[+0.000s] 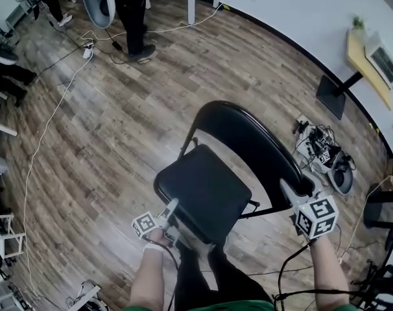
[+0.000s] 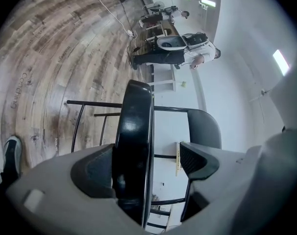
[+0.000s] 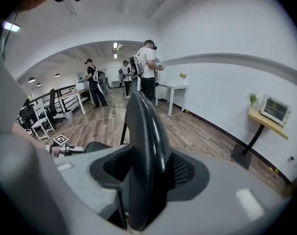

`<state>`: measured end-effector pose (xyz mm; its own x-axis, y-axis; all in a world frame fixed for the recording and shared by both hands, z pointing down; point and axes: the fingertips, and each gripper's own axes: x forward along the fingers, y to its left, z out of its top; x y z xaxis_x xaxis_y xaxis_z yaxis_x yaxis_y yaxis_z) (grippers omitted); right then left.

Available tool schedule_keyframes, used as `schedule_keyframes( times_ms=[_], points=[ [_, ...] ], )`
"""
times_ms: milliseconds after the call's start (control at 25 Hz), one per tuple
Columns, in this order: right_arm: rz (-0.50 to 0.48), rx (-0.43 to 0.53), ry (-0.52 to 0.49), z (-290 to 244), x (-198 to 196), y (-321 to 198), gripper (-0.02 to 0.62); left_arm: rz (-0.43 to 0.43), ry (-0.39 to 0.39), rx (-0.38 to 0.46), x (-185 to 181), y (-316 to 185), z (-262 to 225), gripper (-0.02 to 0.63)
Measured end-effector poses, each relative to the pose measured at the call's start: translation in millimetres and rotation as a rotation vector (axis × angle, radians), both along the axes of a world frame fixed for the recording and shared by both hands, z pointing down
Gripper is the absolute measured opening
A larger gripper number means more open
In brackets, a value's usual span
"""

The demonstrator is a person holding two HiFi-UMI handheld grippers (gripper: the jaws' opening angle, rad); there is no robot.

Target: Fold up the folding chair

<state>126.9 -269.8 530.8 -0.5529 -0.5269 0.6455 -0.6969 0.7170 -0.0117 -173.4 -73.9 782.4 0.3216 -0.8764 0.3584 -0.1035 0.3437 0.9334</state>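
My left claw (image 2: 153, 161) is open around the front edge of the seat (image 2: 134, 131). One pad touches it and the other is clear, so the seat could slide off and drop flat. My right claw (image 3: 148, 174) grips the top of the backrest (image 3: 146, 126). That is my only firm hold on the chair (image 1: 232, 167), which stands unfolded by my knees. If I lift unevenly, I think it twists or skids on the floor (image 1: 119, 128), perhaps towards the cable (image 1: 46, 129) beyond.

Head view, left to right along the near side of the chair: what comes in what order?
In order: left claw → chair seat → right claw, clamped on the chair backrest.
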Motion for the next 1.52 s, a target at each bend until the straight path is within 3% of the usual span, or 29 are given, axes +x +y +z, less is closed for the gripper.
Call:
schedule_keyframes(
  times_ms=[640,1000,1200,1520],
  points=[
    [-0.082,0.041,-0.054,-43.4,10.0,0.3,0.183,-0.094,-0.06,0.057,57.7,-89.3,-90.2,0.423],
    [-0.103,0.069,-0.048,-64.6,6.2,-3.2,0.17,-0.115,-0.049,0.056,75.3,-143.0,-118.6,0.422],
    [-0.109,0.088,-0.033,-69.7,0.5,5.8,0.167,-0.107,-0.003,0.064,89.9,-174.2,-130.1,0.42],
    [-0.123,0.148,-0.01,-75.1,-6.2,12.5,0.166,-0.17,0.021,0.077,101.1,-206.5,-137.9,0.416]
  ],
)
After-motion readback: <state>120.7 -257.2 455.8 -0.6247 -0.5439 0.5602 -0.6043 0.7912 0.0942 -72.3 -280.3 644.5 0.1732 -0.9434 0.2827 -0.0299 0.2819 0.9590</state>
